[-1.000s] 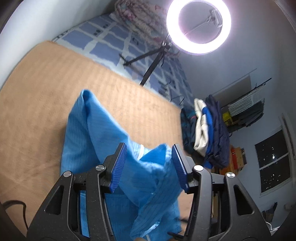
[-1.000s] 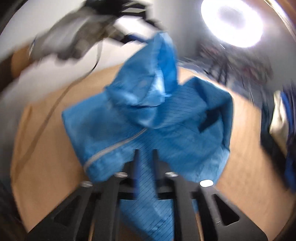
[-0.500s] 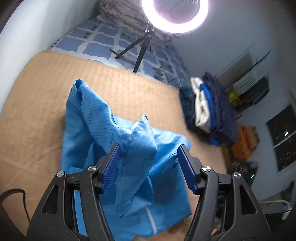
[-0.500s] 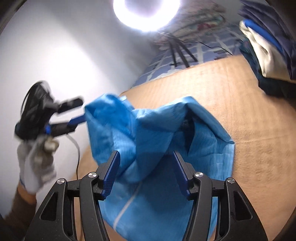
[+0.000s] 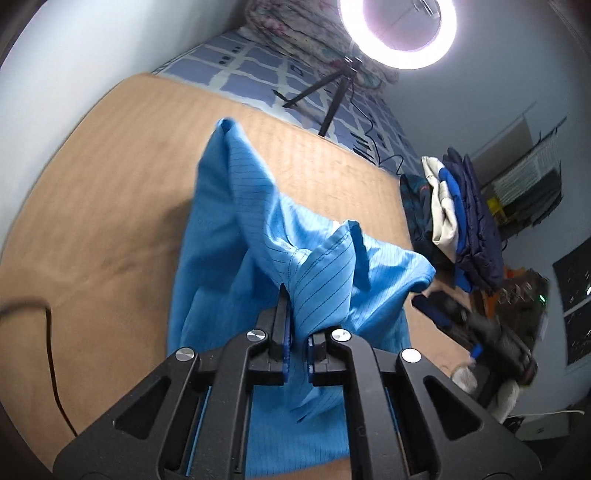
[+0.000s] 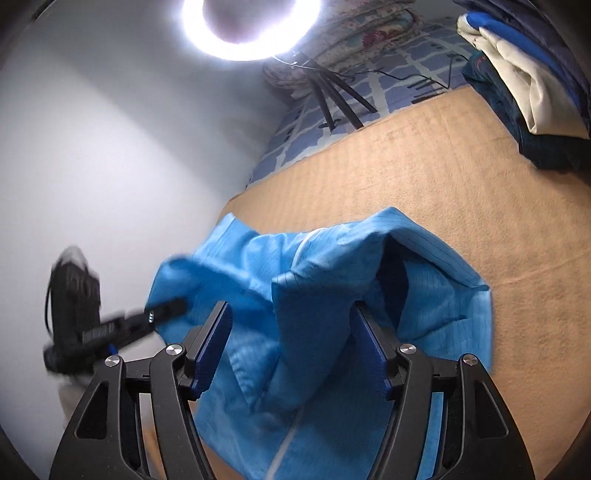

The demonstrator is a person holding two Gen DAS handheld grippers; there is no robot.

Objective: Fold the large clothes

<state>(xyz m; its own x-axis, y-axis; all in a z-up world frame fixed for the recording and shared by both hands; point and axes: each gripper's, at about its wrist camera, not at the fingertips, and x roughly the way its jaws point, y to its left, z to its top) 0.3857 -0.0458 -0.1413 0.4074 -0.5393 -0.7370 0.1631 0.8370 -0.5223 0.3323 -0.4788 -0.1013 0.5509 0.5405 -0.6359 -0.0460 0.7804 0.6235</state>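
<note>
A large blue pinstriped garment (image 5: 236, 229) lies crumpled on a tan blanket (image 5: 110, 192). My left gripper (image 5: 297, 334) is shut on a raised fold near the garment's middle. In the right wrist view that gripper (image 6: 162, 314) shows blurred at the left, clamped on the garment's (image 6: 325, 266) edge. My right gripper (image 6: 291, 332) has its jaws wide and opening. A ridge of cloth stands between the pads (image 6: 216, 343), which do not press on it. In the left wrist view the right gripper (image 5: 439, 314) is a blur at the garment's right side.
A ring light (image 5: 399, 33) on a tripod (image 5: 332, 96) stands on a blue checked sheet (image 5: 258, 74) beyond the blanket. A pile of folded clothes (image 5: 454, 221) sits at the right edge. A dark cable (image 5: 48, 350) runs along the left.
The left jaws, open around the cloth before, have closed on a fold. The right gripper has let go of the garment, rolled and spread its jaws wide.
</note>
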